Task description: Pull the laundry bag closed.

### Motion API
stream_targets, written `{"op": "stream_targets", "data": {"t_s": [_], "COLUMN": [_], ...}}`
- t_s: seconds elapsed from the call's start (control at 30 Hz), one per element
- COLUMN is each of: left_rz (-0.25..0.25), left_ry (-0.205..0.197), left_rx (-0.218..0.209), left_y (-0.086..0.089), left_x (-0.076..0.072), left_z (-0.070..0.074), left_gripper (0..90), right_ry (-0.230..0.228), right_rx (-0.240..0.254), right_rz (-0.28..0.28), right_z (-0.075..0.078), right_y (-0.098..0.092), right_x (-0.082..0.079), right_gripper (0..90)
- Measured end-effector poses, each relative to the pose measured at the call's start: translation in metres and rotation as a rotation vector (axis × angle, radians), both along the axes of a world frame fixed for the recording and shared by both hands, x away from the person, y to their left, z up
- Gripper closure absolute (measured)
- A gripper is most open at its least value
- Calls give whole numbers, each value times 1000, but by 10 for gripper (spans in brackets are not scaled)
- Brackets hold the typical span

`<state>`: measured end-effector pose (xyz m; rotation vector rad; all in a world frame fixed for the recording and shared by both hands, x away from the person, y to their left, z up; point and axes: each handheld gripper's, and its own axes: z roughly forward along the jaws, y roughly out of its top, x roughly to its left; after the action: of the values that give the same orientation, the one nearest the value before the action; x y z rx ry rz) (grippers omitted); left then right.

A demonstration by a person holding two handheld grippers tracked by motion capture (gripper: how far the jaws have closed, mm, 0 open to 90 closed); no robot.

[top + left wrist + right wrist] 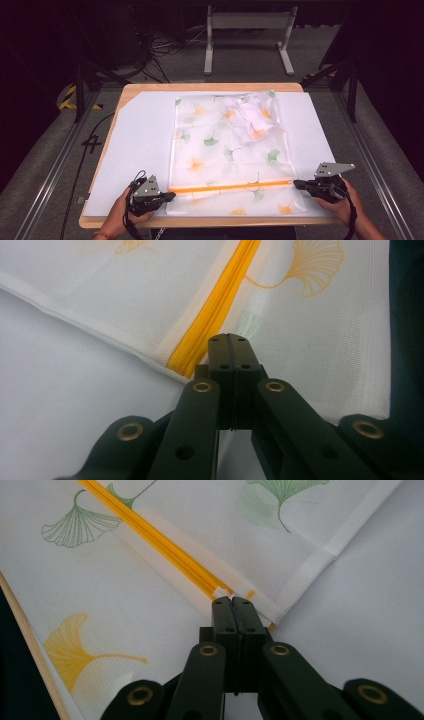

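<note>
Two shut grips, one at each end of the orange zipper (230, 187): left gripper (228, 337) with jaws pressed flat together, tips resting at the zipper's end beside the bag's hemmed edge; right gripper (232, 600) closed just as tightly, tips set at the opposite end of the orange teeth. Impossible to tell from here: pinching a fold of cloth, or merely pressing down on it. Mesh bag (220, 150) spread flat on a white sheet (140, 145) over the wooden table (150, 87), zipper running across its near part, close to the front edge. Judged very light and limp, with no stiffness of its own; likely to slide on the smooth sheet and to bunch if pushed. Best taken by the zipper tape or the stitched hem, both firmer than the open netting. Fine translucent white mesh, printed with fan-shaped leaves in orange and green. Crumpled white garment (250, 117) inside, at the far right corner, soft and probably adding little weight.
</note>
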<state>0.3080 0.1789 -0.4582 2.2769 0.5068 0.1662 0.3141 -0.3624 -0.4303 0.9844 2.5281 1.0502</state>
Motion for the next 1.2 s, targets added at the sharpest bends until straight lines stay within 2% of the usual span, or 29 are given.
{"op": "stream_targets", "data": {"t_s": [0.33, 0.63, 0.7, 0.8, 0.97, 1.07, 1.13, 1.2], "left_rz": [-6, 2, -2, -6, 12, 43, 69, 82], "left_ry": [-5, 0, -8, -20, -9, -23, -50, -61], "left_rx": [10, 3, 11, 33, 18, -14, -11, -22], "left_y": [-1, 0, -1, -3, 1, 7, 11, 14], "left_x": [1, 0, 0, 0, 1, 2, 2, 2], "left_z": [1, 1, 1, 3, 4, 7, 11, 13], "left_gripper": [900, 900, 900, 900, 900, 890, 858, 856], "right_ry": [-10, -24, -34, -25, -68, -93, -113, -124], "right_rx": [9, -3, -12, 9, 41, 46, 50, 79], "right_rz": [-7, -27, -49, -76, -90, -106, -117, -110], "right_z": [-3, -5, -4, -5, 1, 3, 6, 8], "right_y": [-1, -3, -5, -12, -19, -22, -26, -29], "right_x": [-3, -8, -9, -9, -10, -9, -9, -8], "right_gripper": [900, 900, 900, 900, 900, 900, 900, 900]}}
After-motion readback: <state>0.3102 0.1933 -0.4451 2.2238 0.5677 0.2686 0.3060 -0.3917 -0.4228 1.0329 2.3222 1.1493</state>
